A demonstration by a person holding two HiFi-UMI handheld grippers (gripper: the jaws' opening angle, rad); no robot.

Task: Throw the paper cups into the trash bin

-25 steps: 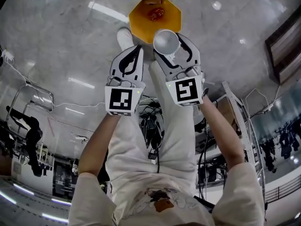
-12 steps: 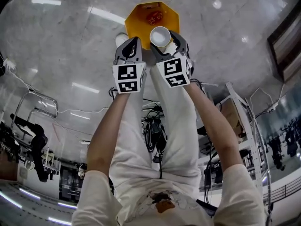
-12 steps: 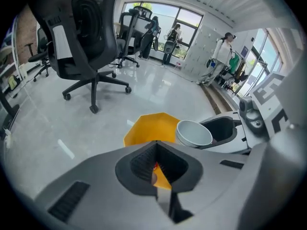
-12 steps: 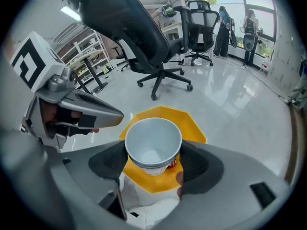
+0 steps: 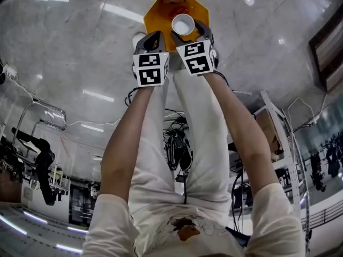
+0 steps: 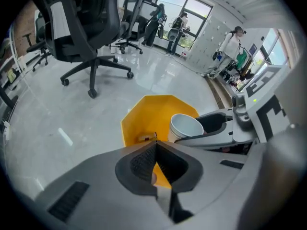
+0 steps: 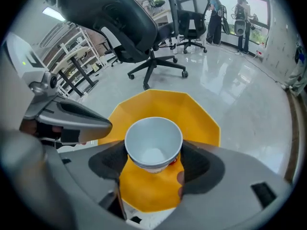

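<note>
A white paper cup (image 5: 183, 24) stands upright between the jaws of my right gripper (image 5: 188, 31), which is shut on its sides. The cup (image 7: 153, 143) hangs over the open mouth of the yellow eight-sided trash bin (image 7: 196, 116), which stands on the grey floor. In the head view the bin (image 5: 159, 10) shows at the top centre. My left gripper (image 6: 154, 159) is shut with nothing in it. It sits just left of the right one, over the bin's near edge (image 6: 144, 116). From there the cup (image 6: 186, 127) shows to the right.
Black office chairs (image 6: 84, 28) stand on the shiny floor beyond the bin. A white shoe (image 5: 140, 39) is beside the bin, under my left gripper. Cables (image 5: 177, 138) lie on the floor by the person's legs, and a metal rack (image 5: 278, 138) stands to the right.
Both grippers have moved forward together toward the bin. The cup, held the whole time, has gone from the bin's near edge to above its opening.
</note>
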